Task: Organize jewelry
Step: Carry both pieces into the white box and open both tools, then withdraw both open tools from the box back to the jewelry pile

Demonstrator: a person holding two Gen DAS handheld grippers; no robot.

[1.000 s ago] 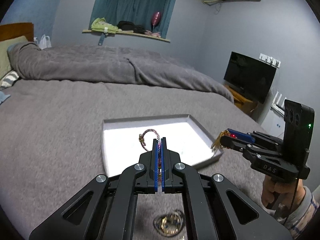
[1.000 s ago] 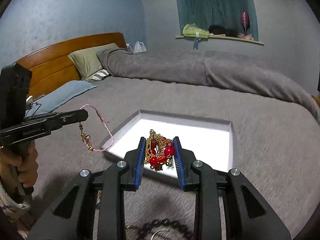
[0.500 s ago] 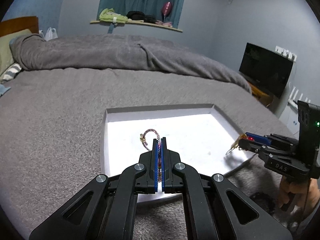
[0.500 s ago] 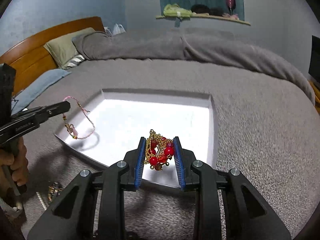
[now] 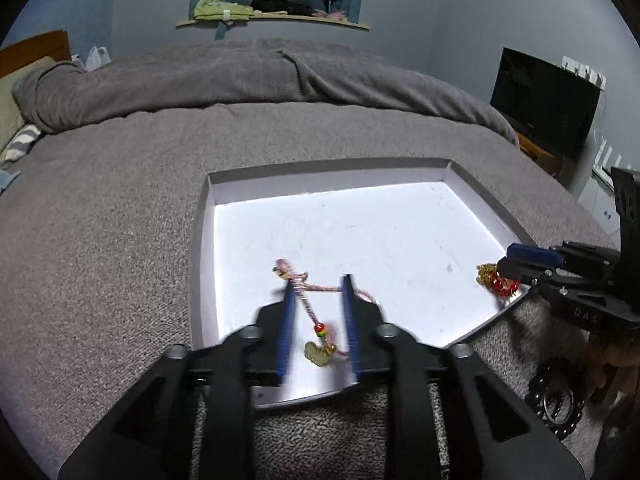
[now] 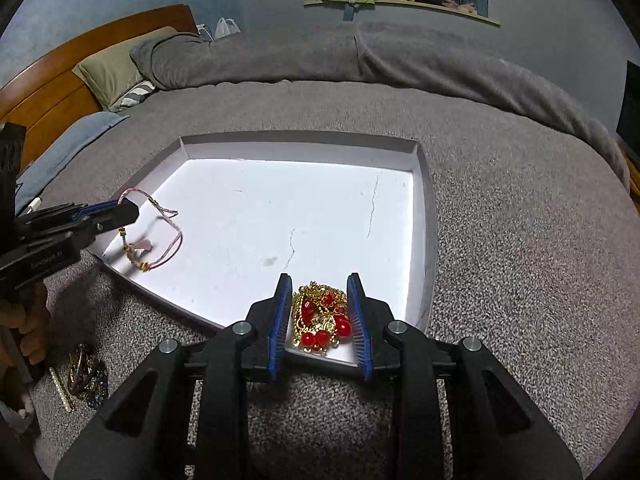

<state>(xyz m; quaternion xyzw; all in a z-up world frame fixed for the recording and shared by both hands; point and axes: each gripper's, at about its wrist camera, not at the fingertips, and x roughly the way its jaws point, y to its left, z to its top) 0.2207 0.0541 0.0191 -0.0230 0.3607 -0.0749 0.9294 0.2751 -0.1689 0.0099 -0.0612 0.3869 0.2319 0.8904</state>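
A shallow white tray point(image 5: 202, 216) point(image 6: 424, 200) lies on the grey bed. My left gripper point(image 5: 318, 284) point(image 6: 128, 210) is open over the tray's near left corner; the pink cord bracelet point(image 5: 310, 304) point(image 6: 160, 240) with a small charm drops between its fingers onto the tray floor. My right gripper point(image 6: 320, 280) point(image 5: 510, 260) is over the tray's near right corner, its jaws a little apart around the gold chain with red beads point(image 6: 320, 316) point(image 5: 494, 278), which rests at the tray floor.
A dark bead bracelet point(image 5: 556, 396) lies on the bed by my right hand. A pile of gold and dark jewelry point(image 6: 84, 374) lies on the bed near my left hand. Folded duvet and pillows point(image 6: 108, 72) lie at the far side.
Both grippers moved forward and down over the tray. The left gripper opened and let the pink bracelet fall. The right gripper's jaws have widened around the red-bead chain.
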